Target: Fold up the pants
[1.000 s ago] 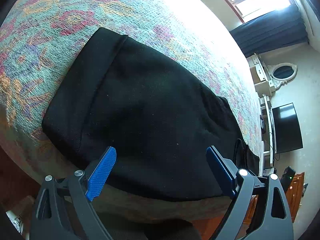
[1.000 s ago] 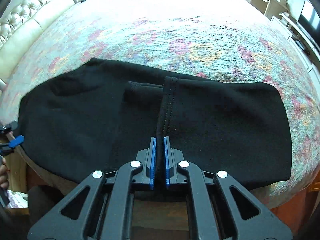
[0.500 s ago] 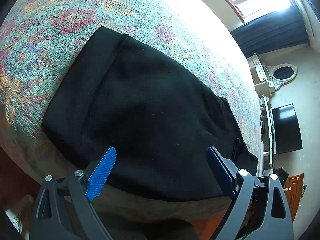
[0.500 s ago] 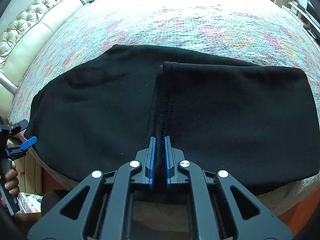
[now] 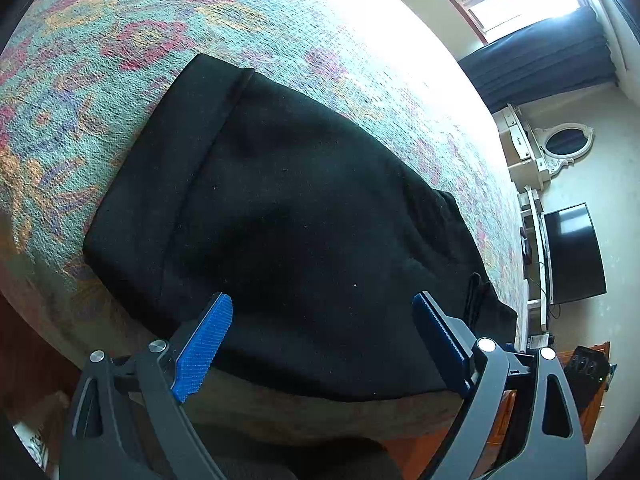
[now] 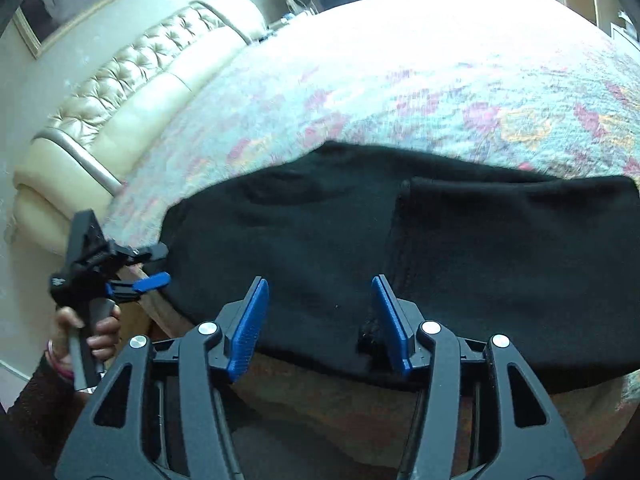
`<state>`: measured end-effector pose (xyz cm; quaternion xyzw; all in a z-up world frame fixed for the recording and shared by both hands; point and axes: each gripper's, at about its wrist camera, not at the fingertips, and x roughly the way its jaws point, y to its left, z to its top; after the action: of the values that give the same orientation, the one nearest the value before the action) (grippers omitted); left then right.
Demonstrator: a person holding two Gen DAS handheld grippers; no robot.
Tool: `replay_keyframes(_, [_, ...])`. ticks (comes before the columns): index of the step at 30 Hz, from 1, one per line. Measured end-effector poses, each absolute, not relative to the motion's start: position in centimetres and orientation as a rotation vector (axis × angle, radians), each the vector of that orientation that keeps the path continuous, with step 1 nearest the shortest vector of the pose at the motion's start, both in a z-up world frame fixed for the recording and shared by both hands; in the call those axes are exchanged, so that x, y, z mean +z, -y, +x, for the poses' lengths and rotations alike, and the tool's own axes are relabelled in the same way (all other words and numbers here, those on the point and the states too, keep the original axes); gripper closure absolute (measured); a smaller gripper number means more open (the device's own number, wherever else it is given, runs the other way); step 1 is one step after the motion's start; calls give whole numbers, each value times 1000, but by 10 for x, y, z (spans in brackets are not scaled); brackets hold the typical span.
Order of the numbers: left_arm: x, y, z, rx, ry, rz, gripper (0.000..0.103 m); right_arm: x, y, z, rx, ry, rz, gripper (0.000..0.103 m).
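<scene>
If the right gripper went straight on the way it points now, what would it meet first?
Most likely the black pants: the right gripper is open, its fingers straddling the near hem at the edge of the bed. Depth is unclear, so it may pass just above the cloth.

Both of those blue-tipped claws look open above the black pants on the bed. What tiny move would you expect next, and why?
Probably the right gripper eases down to pinch the near edge of the pants beside the raised seam. It hangs open just over that edge with nothing held, and the left gripper is open too, at the other end. The pants lie partly folded on the bedspread, so another fold seems due.
</scene>
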<state>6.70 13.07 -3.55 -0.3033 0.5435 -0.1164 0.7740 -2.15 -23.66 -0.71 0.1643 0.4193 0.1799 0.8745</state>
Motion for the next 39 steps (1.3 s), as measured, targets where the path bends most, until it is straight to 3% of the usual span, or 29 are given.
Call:
replay_keyframes(4, [-36, -131, 67, -252, -1177, -656, 13, 18, 336, -32, 293, -746, 488, 30])
replay_keyframes(10, [-36, -128, 67, -251, -1178, -643, 13, -53, 492, -20, 171, -767, 898, 30])
replay_keyframes(15, [-35, -126, 67, -253, -1179, -624, 13, -101, 509, 5, 249, -807, 1022, 30])
replay_keyframes(17, [-36, -125, 67, -253, -1180, -620, 13, -109, 506, 16, 277, -820, 1019, 45])
replay_keyframes(19, [-36, -124, 68, -252, -1180, -621, 13, -117, 504, 26, 305, -837, 1030, 77])
replay_keyframes(20, [-36, -124, 68, -252, -1180, -623, 13, -120, 503, 29, 292, -852, 1012, 82])
replay_keyframes(24, [-36, -120, 68, -252, -1182, -617, 13, -126, 508, 29, 299, -844, 1036, 83])
replay_keyframes(26, [-36, -119, 68, -254, -1182, -614, 13, -126, 510, 25, 305, -840, 1063, 78])
replay_keyframes(28, [-36, -119, 69, -256, -1182, -615, 13, -125, 512, 19, 342, -834, 1086, 63])
replay_keyframes(30, [-36, -120, 70, -257, -1182, -618, 13, -126, 512, 7, 380, -827, 1114, 58])
replay_keyframes(35, [-36, -121, 69, -256, -1181, -616, 13, -136, 515, -30, 440, -815, 1170, 56])
replay_keyframes(36, [-36, -120, 69, -256, -1181, -614, 13, -136, 515, -38, 448, -811, 1170, 58])
replay_keyframes(39, [-36, -120, 69, -256, -1181, -615, 13, -141, 515, -46, 407, -851, 1106, 86])
